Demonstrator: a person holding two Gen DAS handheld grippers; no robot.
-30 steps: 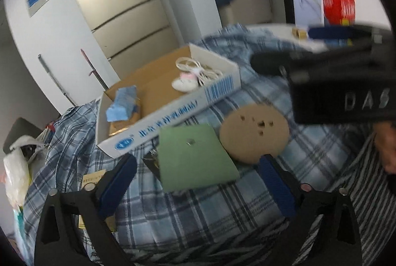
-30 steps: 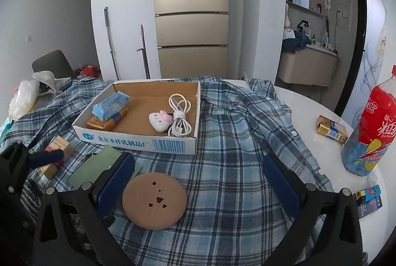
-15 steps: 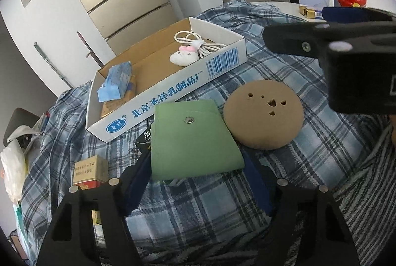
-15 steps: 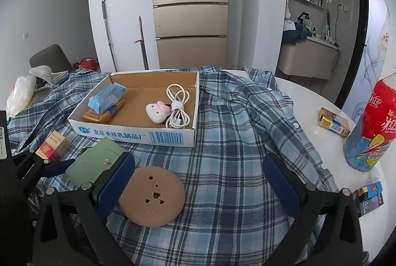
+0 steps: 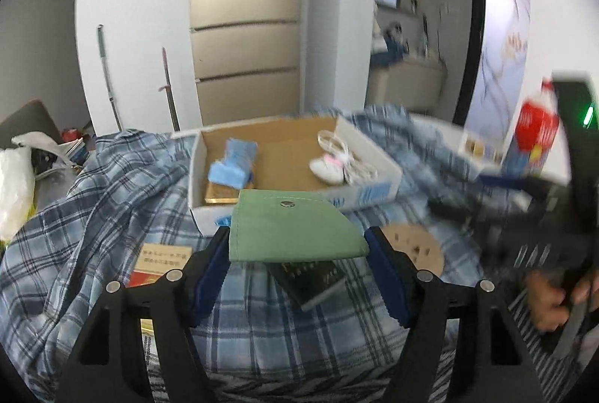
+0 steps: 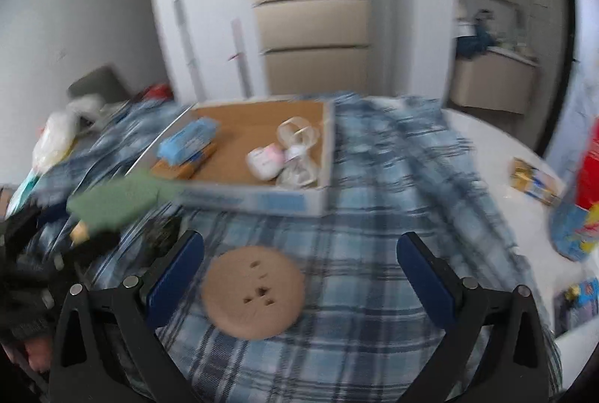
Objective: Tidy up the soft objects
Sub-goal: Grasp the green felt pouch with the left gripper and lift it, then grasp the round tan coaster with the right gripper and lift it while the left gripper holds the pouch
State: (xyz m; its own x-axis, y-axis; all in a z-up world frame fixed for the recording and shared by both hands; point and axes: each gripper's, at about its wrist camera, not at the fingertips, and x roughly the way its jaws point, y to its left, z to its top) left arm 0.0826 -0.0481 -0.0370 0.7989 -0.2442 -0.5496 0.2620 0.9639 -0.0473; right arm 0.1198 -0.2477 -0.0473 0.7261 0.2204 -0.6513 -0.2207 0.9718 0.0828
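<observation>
The left gripper (image 5: pixel 297 253) has its blue fingers (image 5: pixel 209 272) pinching the green pouch (image 5: pixel 292 229) by its two side edges. The jaws have just been closing, and the pouch now spans the gap between them and hangs clear of the plaid shirt (image 5: pixel 112 200) that covers the surface. Gripped by the edges, the soft pouch stays flat with its snap button upward, so it can probably be carried without folding over.

Straight beyond the fingers stands the open cardboard box (image 5: pixel 374 159), already holding a blue tissue pack (image 5: pixel 234 165) and a white charger with its cable (image 5: pixel 333 167). That suggests the pouch is headed there. Below the pouch, between the fingers, a dark packet (image 5: pixel 310 277) lies on the shirt, and a red and white carton (image 5: pixel 161 262) sits just outside the left finger.

The right gripper (image 6: pixel 299 287) has its fingers spread wide with nothing between the pads. The round tan pad (image 6: pixel 254 292) lies on the shirt just inside its left finger, likely the next soft thing to take. That view is blurred, so whether the finger touches the pad I cannot tell.
</observation>
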